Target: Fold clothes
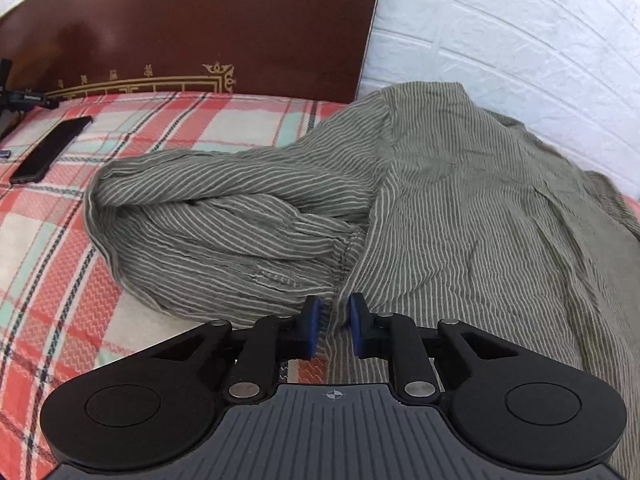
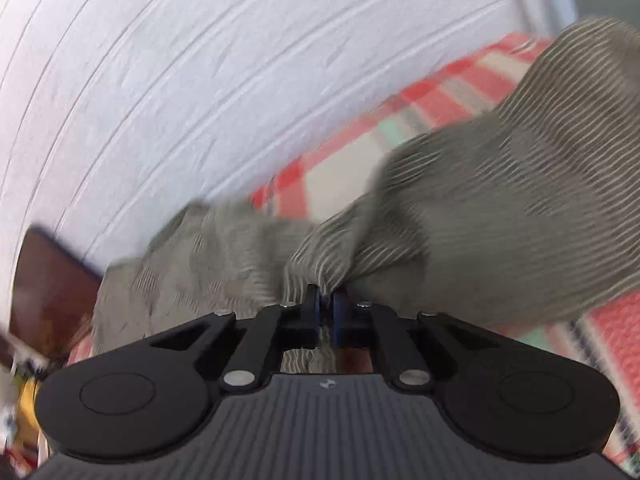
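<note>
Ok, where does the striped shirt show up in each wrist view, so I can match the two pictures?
Left wrist view: the striped shirt fills the middle and right, bunched at the left, an edge running between the parted fingers of the left hand-held gripper.
Right wrist view: the shirt, blurred, sweeps from lower left to upper right, pinched in the right hand-held gripper.
Shared landmark: the plaid bedsheet under it.

Both black grippers carry 2 blue-padded fingers (image 1: 311, 322), silver pivot screws, ribbed grey bases.
</note>
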The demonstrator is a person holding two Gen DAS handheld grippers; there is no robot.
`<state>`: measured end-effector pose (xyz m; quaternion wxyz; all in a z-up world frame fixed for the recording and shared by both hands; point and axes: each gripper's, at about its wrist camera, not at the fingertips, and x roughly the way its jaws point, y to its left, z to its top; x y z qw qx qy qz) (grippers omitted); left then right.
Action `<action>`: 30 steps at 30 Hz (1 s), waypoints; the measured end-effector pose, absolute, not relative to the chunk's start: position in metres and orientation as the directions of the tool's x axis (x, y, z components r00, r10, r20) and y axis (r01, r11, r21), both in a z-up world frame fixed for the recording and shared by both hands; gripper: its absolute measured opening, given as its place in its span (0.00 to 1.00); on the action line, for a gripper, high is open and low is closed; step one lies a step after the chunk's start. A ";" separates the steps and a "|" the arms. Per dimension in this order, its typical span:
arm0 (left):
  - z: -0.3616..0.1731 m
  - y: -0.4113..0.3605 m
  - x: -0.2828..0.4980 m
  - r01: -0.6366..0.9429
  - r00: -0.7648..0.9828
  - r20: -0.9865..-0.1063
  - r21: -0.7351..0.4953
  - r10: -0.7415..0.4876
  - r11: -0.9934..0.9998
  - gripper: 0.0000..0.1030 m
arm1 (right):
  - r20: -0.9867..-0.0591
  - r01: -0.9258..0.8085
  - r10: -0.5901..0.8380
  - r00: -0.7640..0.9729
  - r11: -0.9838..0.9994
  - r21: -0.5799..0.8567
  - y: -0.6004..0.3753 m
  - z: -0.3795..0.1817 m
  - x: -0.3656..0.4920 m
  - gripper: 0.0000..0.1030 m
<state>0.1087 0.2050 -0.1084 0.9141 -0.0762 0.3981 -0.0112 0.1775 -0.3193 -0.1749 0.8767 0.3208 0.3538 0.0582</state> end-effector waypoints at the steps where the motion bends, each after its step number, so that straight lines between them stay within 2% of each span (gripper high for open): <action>1: -0.109 0.205 0.107 -0.036 0.686 -0.723 -0.137 -0.075 0.990 0.11 | -0.590 0.152 0.334 0.735 0.767 0.624 -0.326 -0.180 0.180 0.06; 3: -0.109 0.204 0.104 -0.023 0.694 -0.717 -0.110 -0.063 0.994 0.11 | -0.594 0.145 0.331 0.733 0.777 0.612 -0.325 -0.180 0.176 0.06; 4: -0.109 0.203 0.102 -0.017 0.697 -0.714 -0.096 -0.058 0.995 0.18 | -0.595 0.139 0.328 0.734 0.785 0.604 -0.323 -0.179 0.173 0.06; 5: -0.109 0.203 0.100 -0.009 0.701 -0.710 -0.091 -0.059 0.996 0.40 | -0.597 0.132 0.325 0.734 0.793 0.595 -0.322 -0.178 0.171 0.10; 7: -0.105 0.206 0.095 -0.009 0.714 -0.698 -0.099 -0.063 0.995 0.55 | -0.599 0.119 0.320 0.734 0.808 0.577 -0.320 -0.176 0.166 0.25; 8: -0.102 0.209 0.092 -0.011 0.722 -0.688 -0.114 -0.071 0.993 0.58 | -0.600 0.113 0.317 0.734 0.815 0.568 -0.318 -0.175 0.163 0.41; 9: -0.099 0.214 0.090 -0.023 0.730 -0.679 -0.133 -0.074 0.991 0.59 | -0.600 0.105 0.313 0.736 0.824 0.557 -0.319 -0.172 0.158 0.51; 11: -0.093 0.226 0.089 -0.080 0.742 -0.668 -0.157 -0.046 0.984 0.68 | -0.604 0.088 0.306 0.736 0.842 0.533 -0.321 -0.165 0.146 0.53; 14: -0.089 0.246 0.093 -0.220 0.736 -0.674 -0.152 0.062 0.964 0.73 | -0.603 0.058 0.330 0.726 0.845 0.532 -0.327 -0.156 0.123 0.53; 20: -0.095 0.286 0.115 -0.465 0.646 -0.712 -0.080 0.276 0.882 0.73 | -0.572 -0.026 0.419 0.705 0.822 0.569 -0.323 -0.140 0.075 0.53; 25: -0.108 0.295 0.131 -0.453 0.609 -0.761 -0.101 0.224 0.886 0.76 | -0.562 -0.097 0.445 0.697 0.836 0.541 -0.308 -0.128 0.045 0.59; 26: -0.112 0.296 0.135 -0.455 0.596 -0.770 -0.092 0.227 0.886 0.74 | -0.563 -0.110 0.449 0.694 0.839 0.533 -0.304 -0.126 0.040 0.59; 27: -0.116 0.295 0.137 -0.462 0.583 -0.777 -0.076 0.238 0.884 0.64 | -0.563 -0.123 0.453 0.691 0.841 0.526 -0.300 -0.125 0.036 0.59; 28: -0.117 0.294 0.138 -0.461 0.582 -0.775 -0.066 0.245 0.885 0.44 | -0.563 -0.136 0.457 0.688 0.844 0.519 -0.296 -0.123 0.031 0.59; 29: -0.116 0.294 0.137 -0.452 0.591 -0.768 -0.062 0.246 0.890 0.05 | -0.564 -0.149 0.461 0.686 0.847 0.511 -0.292 -0.121 0.027 0.59; 30: -0.114 0.293 0.136 -0.445 0.593 -0.769 -0.063 0.241 0.894 0.00 | -0.565 -0.164 0.464 0.682 0.850 0.500 -0.288 -0.119 0.024 0.59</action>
